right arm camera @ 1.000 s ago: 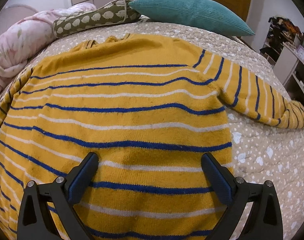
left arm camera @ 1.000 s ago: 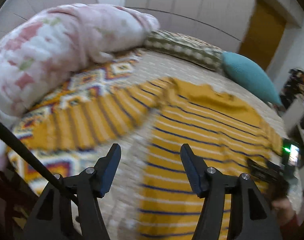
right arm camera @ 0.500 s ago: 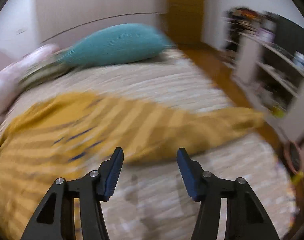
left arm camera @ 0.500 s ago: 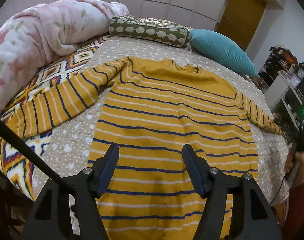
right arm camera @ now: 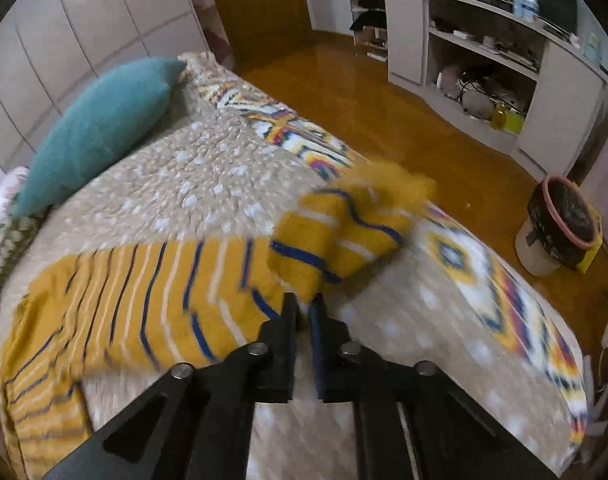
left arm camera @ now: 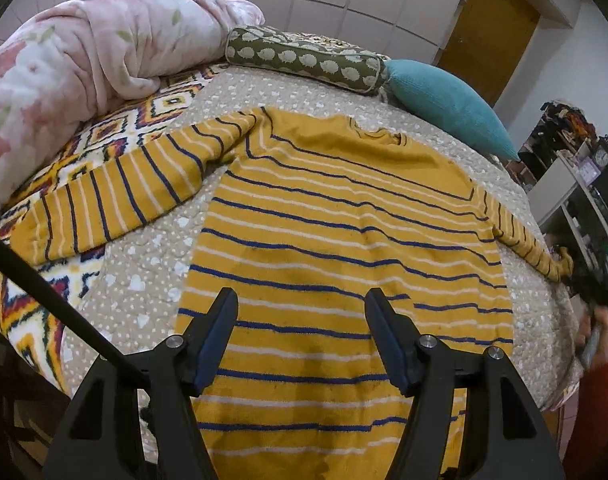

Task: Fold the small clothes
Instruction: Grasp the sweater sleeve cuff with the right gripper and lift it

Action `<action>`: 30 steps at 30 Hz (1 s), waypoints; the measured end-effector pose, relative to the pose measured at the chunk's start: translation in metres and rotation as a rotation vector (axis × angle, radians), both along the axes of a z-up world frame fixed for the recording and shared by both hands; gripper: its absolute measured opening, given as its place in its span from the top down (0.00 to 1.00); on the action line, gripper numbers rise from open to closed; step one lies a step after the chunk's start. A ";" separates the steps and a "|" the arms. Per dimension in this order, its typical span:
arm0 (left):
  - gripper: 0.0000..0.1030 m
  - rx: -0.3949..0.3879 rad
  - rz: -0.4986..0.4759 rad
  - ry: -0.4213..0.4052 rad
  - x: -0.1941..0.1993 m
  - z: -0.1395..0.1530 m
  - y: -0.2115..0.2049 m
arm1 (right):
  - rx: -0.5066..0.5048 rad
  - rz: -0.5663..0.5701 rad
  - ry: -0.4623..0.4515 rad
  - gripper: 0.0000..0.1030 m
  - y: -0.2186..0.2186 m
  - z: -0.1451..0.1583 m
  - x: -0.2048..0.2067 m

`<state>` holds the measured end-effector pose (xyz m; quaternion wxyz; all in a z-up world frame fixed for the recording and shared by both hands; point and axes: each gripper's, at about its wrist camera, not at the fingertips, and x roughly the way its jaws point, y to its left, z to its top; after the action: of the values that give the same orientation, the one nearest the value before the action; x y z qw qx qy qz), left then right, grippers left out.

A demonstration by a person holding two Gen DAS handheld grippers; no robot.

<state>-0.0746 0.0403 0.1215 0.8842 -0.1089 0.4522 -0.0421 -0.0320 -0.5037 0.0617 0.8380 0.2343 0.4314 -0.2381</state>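
Right tool (right arm camera: 304,304) clamped on sweater sleeve (right arm camera: 328,240)

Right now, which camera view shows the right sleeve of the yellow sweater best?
The right wrist view: the right sleeve fills it, blurred, pinched by the right tool. The left wrist view shows that sleeve only small, at the bed's far edge.

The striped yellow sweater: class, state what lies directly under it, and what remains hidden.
The sweater lies flat on a beige dotted quilt. Its far left sleeve rests on a geometric patterned blanket. Whatever lies beneath the sweater's body is covered. The right gripper pinches the other sleeve.
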 end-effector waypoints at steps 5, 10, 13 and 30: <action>0.37 -0.025 -0.005 -0.007 -0.006 -0.003 0.003 | 0.148 -0.059 -0.058 0.97 0.000 -0.024 -0.117; 0.37 -0.026 -0.005 0.001 -0.009 -0.009 0.006 | 0.131 -0.073 -0.259 0.93 0.004 -0.001 -0.192; 0.37 -0.034 0.006 0.001 -0.011 -0.010 0.007 | 0.056 -0.015 -0.405 0.40 0.011 0.019 -0.200; 0.37 -0.025 0.048 0.008 -0.020 -0.010 0.017 | 0.337 -0.240 -0.293 0.62 -0.059 -0.030 -0.082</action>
<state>-0.0945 0.0577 0.1117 0.8818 -0.1307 0.4525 -0.0260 -0.1136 -0.5625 0.0321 0.8066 0.4522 0.3079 -0.2239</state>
